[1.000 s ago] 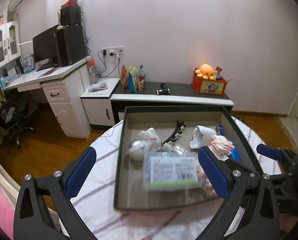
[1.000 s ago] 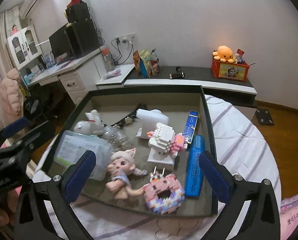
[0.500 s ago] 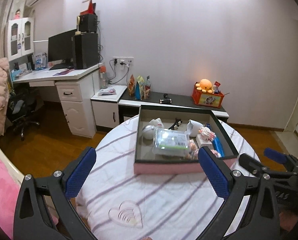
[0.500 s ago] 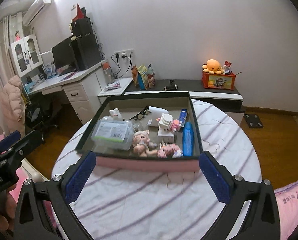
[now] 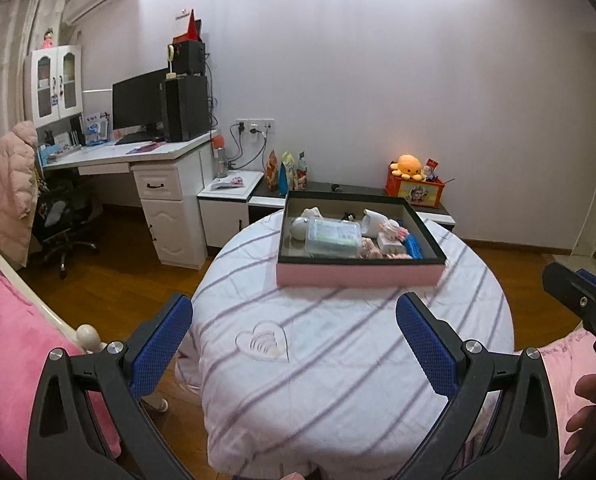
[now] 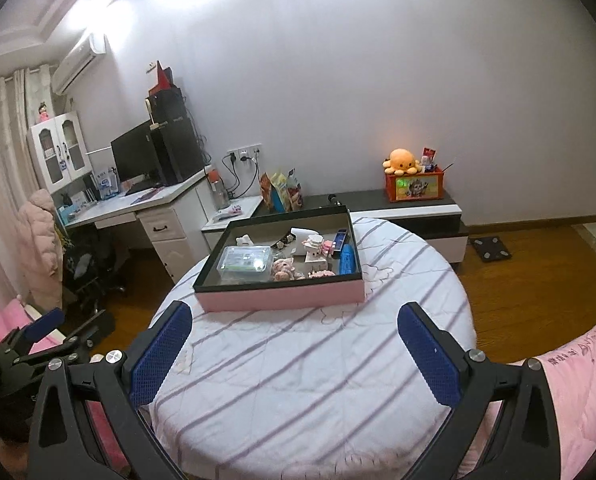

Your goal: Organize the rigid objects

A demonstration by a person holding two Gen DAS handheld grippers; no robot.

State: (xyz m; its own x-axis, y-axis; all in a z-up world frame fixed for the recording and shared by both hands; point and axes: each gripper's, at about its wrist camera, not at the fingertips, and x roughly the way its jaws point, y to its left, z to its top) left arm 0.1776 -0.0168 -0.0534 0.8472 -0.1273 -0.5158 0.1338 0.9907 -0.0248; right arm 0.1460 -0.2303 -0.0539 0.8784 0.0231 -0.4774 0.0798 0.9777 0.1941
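Bedroom clutter rings the scene: a white desk [image 5: 137, 160] with a dark monitor stands at far left, a low dark cabinet [image 6: 398, 204] runs along the back wall, and between them sits the round surface under a white cloth with lilac stripes [image 5: 338, 360]. Going left to right in the left wrist view, the left gripper [image 5: 293, 344] hangs over the near edge with its jaws spread wide and empty; the shallow pink-sided box with a dark rim [image 5: 358, 274] rests at the far side of the surface, holding a clear plastic case with a green label [image 5: 333, 236], small pale figurines and a blue bar-shaped item [image 5: 413, 246]; the right gripper [image 6: 293, 344] is likewise wide open and holds nothing. A second ago both cameras were close over the box; now both have drawn well back from it, which suggests everything is already stowed and the sorting is finished or nearly so.
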